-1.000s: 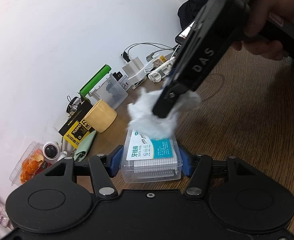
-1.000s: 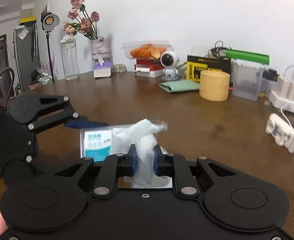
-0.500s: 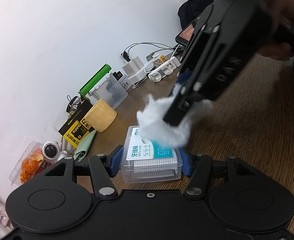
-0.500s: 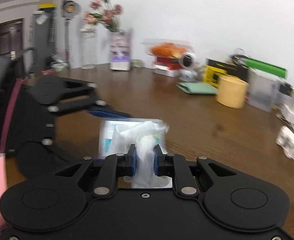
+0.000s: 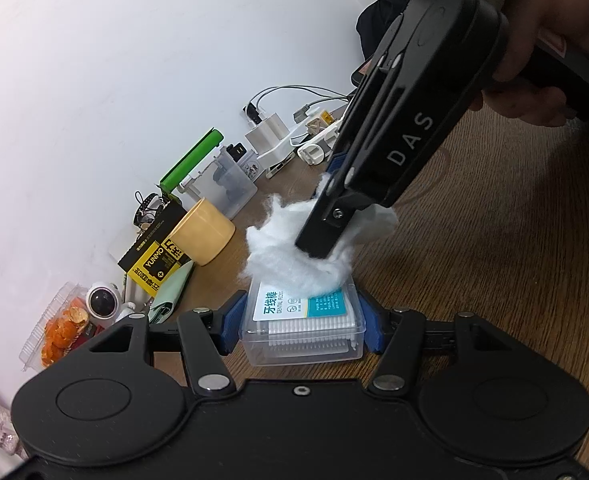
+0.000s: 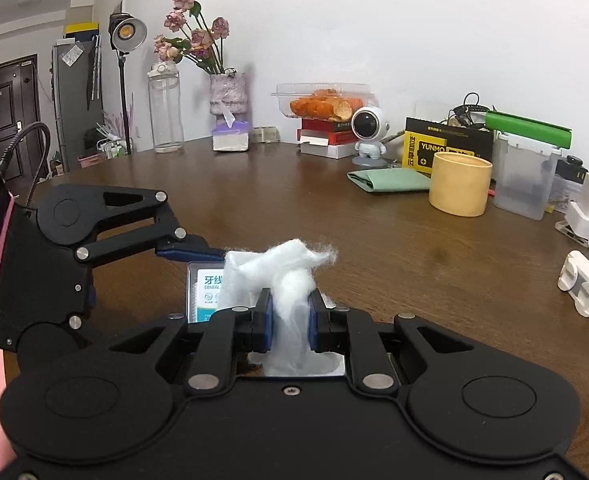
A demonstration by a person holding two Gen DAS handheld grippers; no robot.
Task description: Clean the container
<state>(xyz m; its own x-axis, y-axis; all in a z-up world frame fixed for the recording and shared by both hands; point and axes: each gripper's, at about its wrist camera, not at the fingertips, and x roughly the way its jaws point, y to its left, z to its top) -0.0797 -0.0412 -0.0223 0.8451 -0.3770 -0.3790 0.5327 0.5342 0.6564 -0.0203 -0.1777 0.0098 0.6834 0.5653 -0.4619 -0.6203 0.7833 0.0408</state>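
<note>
- While the clear floss-pick container point(image 5: 302, 328) lay flat on the brown table point(image 5: 514, 280), it was clamped between the blue pads point(image 5: 230, 322) of the left gripper point(image 5: 301, 326), which was closed onto its two short sides and held nothing else.
- Its long axis was seen to run away from the left wrist camera, from the near end by the gripper body to the far end under the wad.
- On the far half of the printed lid a white cotton wad point(image 5: 294, 248) was pressed, so that only the near half of the label was left uncovered.
- That wad was pinched tight in the right gripper point(image 6: 290, 312), whose jaws were drawn nearly together on the fluff, a tuft being left to stick out ahead of the fingertips.
- From the right gripper the container lay ahead, below and a little to the left, its exposed label being seen to the left of the wad in the right wrist view.
- The right gripper was judged the one placed for the wipe, and a stroke toward the near end was judged to be what the uncovered half of the lid called for.
- Farther off, a yellow cup point(image 6: 460, 184) and a frosted box point(image 6: 526, 178) stood well apart by the wall, clear of any stroke.
</note>
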